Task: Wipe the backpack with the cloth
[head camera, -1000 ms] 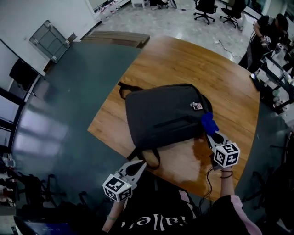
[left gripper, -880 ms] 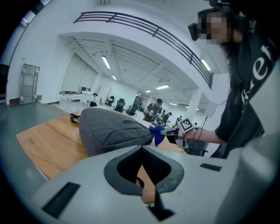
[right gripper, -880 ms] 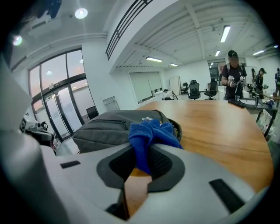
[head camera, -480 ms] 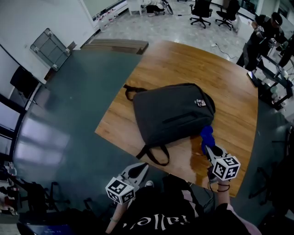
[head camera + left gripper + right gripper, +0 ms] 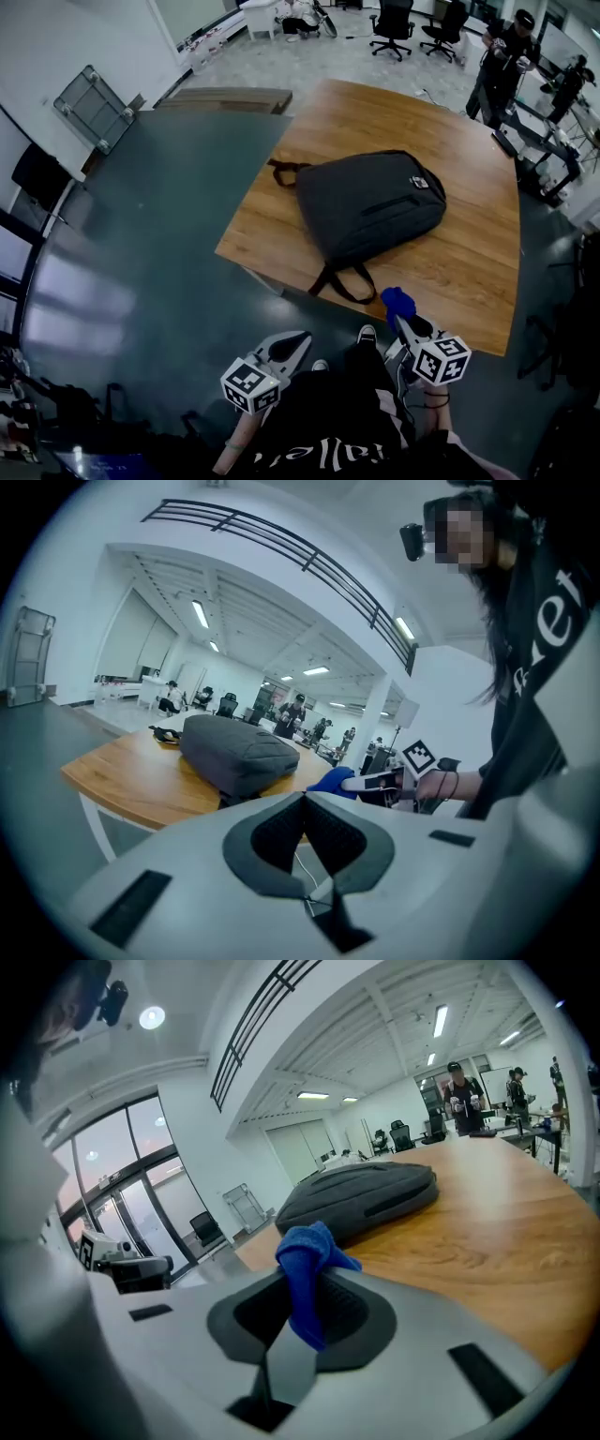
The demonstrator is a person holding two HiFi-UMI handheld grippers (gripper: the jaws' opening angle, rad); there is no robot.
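Observation:
A dark grey backpack (image 5: 373, 206) lies flat on the wooden table (image 5: 469, 253), its straps hanging toward the near edge; it also shows as a backpack (image 5: 236, 749) in the left gripper view and as a backpack (image 5: 361, 1199) in the right gripper view. My right gripper (image 5: 401, 320) is shut on a blue cloth (image 5: 397, 304), held off the table's near edge, short of the bag. The cloth (image 5: 305, 1274) sticks up between the shut jaws. My left gripper (image 5: 292, 345) is shut with nothing in it, low at the left, over the floor.
Dark green floor (image 5: 141, 253) lies left of the table. Wooden panels (image 5: 234, 98) rest on the floor by the far corner. Office chairs (image 5: 412, 23) and standing people (image 5: 502, 52) are at the back. A desk (image 5: 539, 141) runs along the right.
The view has backed away from the table. My right gripper with the blue cloth has come off the backpack's right side and now hangs past the near edge. The left gripper stays low.

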